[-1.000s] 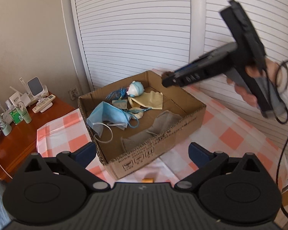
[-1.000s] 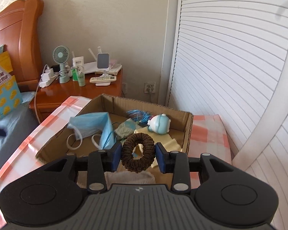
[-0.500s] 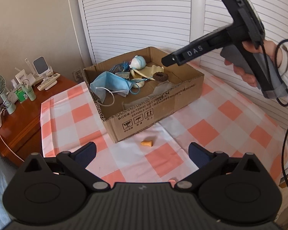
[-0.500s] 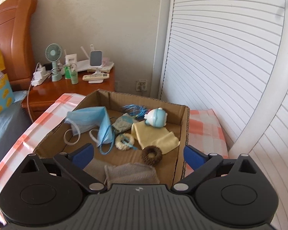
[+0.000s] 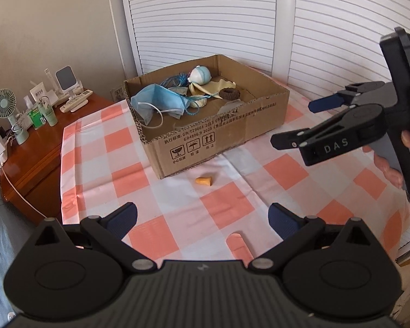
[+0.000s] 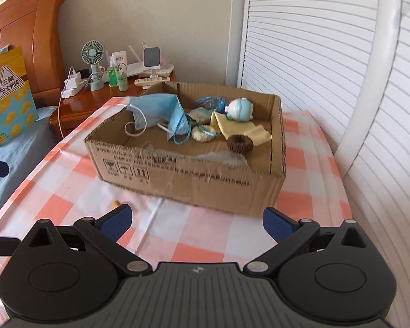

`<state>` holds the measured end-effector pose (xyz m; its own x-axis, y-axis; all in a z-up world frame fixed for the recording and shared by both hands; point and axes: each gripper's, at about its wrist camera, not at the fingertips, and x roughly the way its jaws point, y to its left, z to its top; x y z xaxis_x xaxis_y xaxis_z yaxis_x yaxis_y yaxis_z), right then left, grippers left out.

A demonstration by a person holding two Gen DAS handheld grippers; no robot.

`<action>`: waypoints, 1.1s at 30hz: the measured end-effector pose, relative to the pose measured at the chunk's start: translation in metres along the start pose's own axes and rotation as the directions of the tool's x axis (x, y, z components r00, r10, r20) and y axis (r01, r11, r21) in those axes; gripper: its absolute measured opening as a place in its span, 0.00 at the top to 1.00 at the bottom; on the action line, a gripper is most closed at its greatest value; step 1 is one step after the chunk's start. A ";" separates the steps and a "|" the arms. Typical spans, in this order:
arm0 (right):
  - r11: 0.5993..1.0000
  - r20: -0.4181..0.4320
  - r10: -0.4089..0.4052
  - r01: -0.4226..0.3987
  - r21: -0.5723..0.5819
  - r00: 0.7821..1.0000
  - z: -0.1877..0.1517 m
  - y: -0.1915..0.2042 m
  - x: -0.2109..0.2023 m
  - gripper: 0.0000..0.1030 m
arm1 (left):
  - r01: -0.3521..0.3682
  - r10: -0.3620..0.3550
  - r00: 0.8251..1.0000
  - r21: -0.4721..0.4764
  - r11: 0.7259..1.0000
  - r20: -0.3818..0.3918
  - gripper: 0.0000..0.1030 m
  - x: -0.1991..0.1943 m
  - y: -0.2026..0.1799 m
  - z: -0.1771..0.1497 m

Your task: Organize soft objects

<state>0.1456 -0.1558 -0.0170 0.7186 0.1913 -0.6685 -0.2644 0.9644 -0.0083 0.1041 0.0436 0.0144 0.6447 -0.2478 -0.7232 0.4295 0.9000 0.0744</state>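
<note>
Left wrist view looks down the left gripper [image 5: 202, 218], its blue-padded fingers spread wide with nothing between them, over a table under a peach-and-white checked cloth [image 5: 224, 205]. At twelve o'clock from it stands an open brown cardboard box [image 5: 218, 139], and just short of the box's near wall a small orange cone-shaped plug [image 5: 204, 181] lies alone on the cloth. Only this view shows the right gripper [image 5: 300, 125] from the side, held at three o'clock, near the box's right corner but apart from it, fingers parted and empty; a pink strip [image 5: 239, 247] near the bottom edge also appears only here. Right wrist view gives the clearer look into the box: a dark brown ring-shaped fabric scrunchie [image 6: 240, 143] rests on the floor toward the right wall, touching a pale yellow cloth [image 6: 243, 131], with a round white-and-blue plush toy [image 6: 240, 110] at its twelve o'clock, a light blue face mask [image 6: 161, 109] draped at ten o'clock and a grey cloth [image 6: 227, 158] against the near wall. This view also shows a wooden nightstand [image 6: 95, 98] carrying a green desk fan [image 6: 93, 54].
</note>
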 end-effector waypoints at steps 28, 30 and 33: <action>0.992 0.055 0.044 -0.050 0.112 0.998 -0.055 -0.028 -0.045 0.00 | -0.111 0.071 0.987 -0.286 0.952 -0.146 0.01 0.060 -0.045 -0.061; 0.991 0.059 0.051 -0.058 0.121 0.997 -0.056 -0.031 -0.046 0.00 | -0.129 0.094 0.986 -0.266 0.955 -0.139 0.00 0.060 -0.050 -0.062; 0.989 0.058 0.059 -0.066 0.130 0.997 -0.057 -0.033 -0.045 0.00 | -0.136 0.103 0.986 -0.283 0.950 -0.130 0.00 0.060 -0.051 -0.063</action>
<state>0.0849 -0.2070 -0.0292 0.7380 0.2584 -0.6234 -0.2258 0.9651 0.1326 0.0810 0.0058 -0.0761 0.5978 -0.1057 -0.7946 0.1414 0.9896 -0.0252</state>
